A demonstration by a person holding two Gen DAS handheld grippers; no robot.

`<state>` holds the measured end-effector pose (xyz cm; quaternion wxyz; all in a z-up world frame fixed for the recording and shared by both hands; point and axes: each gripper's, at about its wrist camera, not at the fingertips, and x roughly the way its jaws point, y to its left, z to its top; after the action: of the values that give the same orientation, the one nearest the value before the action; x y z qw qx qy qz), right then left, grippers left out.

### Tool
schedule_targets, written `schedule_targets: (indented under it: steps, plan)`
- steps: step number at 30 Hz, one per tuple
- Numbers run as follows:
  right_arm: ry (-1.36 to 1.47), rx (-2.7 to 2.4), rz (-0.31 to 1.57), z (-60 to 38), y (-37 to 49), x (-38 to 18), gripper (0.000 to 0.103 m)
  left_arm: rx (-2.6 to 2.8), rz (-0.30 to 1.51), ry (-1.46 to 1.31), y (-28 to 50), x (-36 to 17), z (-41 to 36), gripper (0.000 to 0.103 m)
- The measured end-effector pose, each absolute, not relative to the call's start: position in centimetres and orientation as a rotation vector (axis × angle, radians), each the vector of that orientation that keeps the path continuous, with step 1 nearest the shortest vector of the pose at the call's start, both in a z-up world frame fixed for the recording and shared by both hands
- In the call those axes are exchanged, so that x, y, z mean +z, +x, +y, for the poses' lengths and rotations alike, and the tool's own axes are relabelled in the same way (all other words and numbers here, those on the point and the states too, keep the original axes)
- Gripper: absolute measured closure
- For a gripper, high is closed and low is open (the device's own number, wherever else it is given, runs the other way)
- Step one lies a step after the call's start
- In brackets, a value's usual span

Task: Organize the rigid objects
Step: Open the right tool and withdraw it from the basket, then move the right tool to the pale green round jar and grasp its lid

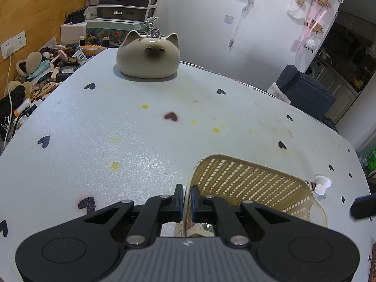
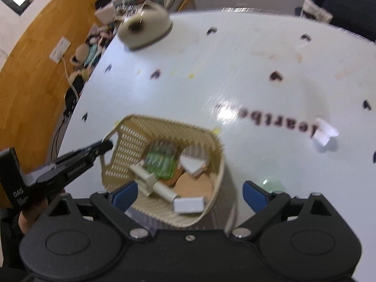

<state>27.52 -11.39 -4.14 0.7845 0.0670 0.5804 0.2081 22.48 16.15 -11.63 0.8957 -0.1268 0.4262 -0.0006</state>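
A pale blue surface printed with dark hearts fills both views; wood panelling and clutter lie beyond. "DAS" is readable on the left gripper, its jaws pinched shut on the woven plastic basket rim. The right gripper gapes wide above the basket, holding nothing. A ceramic cat sits far ahead.

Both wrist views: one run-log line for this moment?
left gripper: shut on basket rim | right gripper: open, empty, above basket | in basket: several small items | outside: white piece on table
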Motion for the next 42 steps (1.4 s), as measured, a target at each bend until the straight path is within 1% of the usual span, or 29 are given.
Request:
schedule_targets:
  steps: [4, 10, 14, 18, 22, 29, 37, 38, 40, 42]
  plan:
    - [0.151, 0.396, 1.148, -13.5, 27.4, -3.7, 0.000, -0.001, 0.885, -0.260, 22.6, -11.6, 16.1, 0.097]
    - [0.101, 0.309, 1.016, -15.9, 26.5, -4.7, 0.000, 0.000, 0.886, -0.260, 22.6, -11.6, 16.1, 0.097]
    - [0.044, 0.290, 0.915, -16.8, 25.2, -6.5, 0.000, 0.001, 0.887, -0.258, 22.6, -11.7, 16.1, 0.096]
    - [0.061, 0.283, 0.845, -17.7, 23.9, -8.8, 0.000, 0.001, 0.888, -0.257, 22.6, -11.7, 16.1, 0.096]
    - [0.039, 0.272, 0.725, -18.2, 22.4, -11.2, 0.000, 0.001, 0.888, -0.257, 22.6, -11.7, 16.1, 0.096]
    - [0.009, 0.259, 0.675, -18.7, 21.1, -15.0, 0.000, 0.001, 0.888, -0.257, 22.6, -11.7, 16.1, 0.096]
    - [-0.009, 0.297, 0.677, -18.7, 20.2, -17.8, 0.000, 0.001, 0.887, -0.258, 22.6, -11.7, 16.1, 0.096]
    - [-0.018, 0.311, 0.681, -18.6, 20.1, -18.0, 0.001, 0.001, 0.888, -0.258, 22.6, -11.7, 16.1, 0.096]
    - [-0.039, 0.333, 0.690, -18.3, 19.9, -18.5, 0.006, 0.001, 0.888, -0.258, 22.6, -11.7, 16.1, 0.096]
    - [-0.068, 0.349, 0.714, -18.1, 19.8, -18.9, 0.018, 0.001, 0.888, -0.258, 22.6, -11.7, 16.1, 0.096]
